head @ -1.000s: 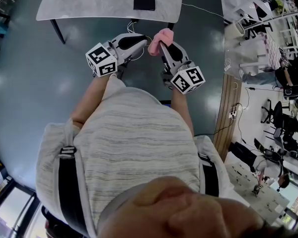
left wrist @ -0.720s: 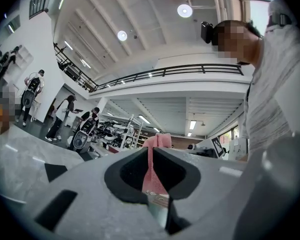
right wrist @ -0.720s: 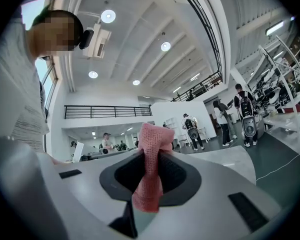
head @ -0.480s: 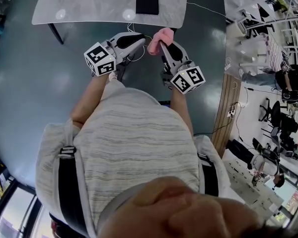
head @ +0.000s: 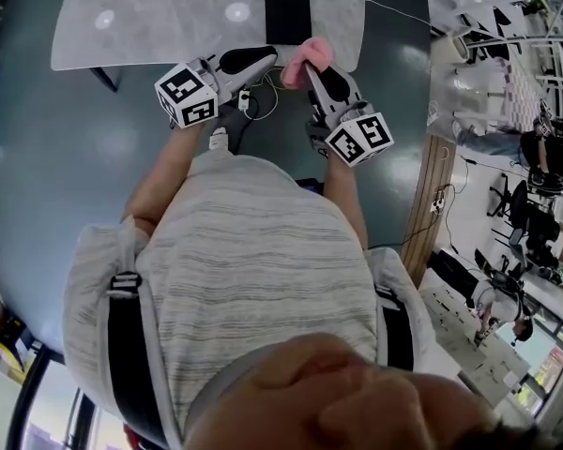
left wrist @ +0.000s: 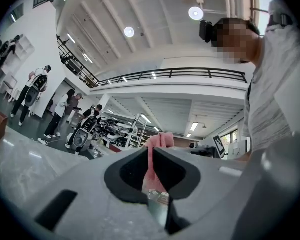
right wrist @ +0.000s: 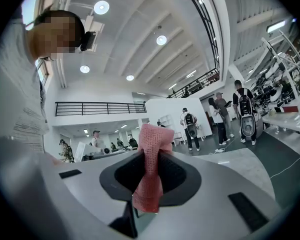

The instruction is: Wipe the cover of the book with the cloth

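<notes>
Head view shows the grey marbled table [head: 169, 22] lower in frame than a second ago, so its near edge now meets the gripper tips. The black book [head: 288, 17] lies flat on it, close to that edge. The left gripper [head: 268, 60] is fully closed with nothing in it. The right gripper [head: 311, 71] stays clamped on the pink cloth [head: 305, 54], just short of the book.
</notes>
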Available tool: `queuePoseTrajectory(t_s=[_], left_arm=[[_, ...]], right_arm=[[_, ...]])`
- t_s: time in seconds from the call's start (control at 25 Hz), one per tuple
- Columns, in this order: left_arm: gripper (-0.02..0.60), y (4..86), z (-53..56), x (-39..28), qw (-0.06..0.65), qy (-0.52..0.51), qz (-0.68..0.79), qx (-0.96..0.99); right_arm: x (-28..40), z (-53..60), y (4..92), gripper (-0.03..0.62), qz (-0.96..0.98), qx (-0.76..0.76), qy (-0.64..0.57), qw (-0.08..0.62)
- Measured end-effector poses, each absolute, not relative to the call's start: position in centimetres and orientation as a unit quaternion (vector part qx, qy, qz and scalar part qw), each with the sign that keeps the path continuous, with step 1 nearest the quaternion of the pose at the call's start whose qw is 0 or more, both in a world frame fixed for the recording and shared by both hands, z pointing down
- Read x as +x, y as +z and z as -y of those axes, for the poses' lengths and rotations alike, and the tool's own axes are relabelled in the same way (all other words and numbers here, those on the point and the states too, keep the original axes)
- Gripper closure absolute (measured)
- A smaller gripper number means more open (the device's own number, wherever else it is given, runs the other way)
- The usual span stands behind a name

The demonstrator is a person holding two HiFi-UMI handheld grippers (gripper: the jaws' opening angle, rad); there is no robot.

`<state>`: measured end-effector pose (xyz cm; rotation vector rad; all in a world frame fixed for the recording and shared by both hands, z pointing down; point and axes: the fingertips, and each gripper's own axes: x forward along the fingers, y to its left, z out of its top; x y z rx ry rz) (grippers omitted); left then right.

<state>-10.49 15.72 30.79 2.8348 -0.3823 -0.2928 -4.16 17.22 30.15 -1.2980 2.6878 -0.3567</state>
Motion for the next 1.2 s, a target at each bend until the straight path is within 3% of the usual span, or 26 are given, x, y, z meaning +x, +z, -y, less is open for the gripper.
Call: queuePoseTrajectory(t_s=[0.28,0.64,1.2], left_arm=[[0.540,31.5,-9.2,-12.8,0.137,-0.101,0.114,0.979],[0.540,32.0,-4.1,-9.4,0.143,-0.101,0.114,0.978],[0.540,32.6,6.3,-2.2,0.128,-0.113,0.240,0.956]], right_arm=[[-5.7,-11.4,30.6,0.531,-0.881,-0.454,-0.115,0.062],[-1.7,-6.0,31.5,0.531,-0.880,-0.459,-0.117,0.041],[6.6,7.8,34.6,0.531,-0.925,-0.357,-0.093,-0.088]])
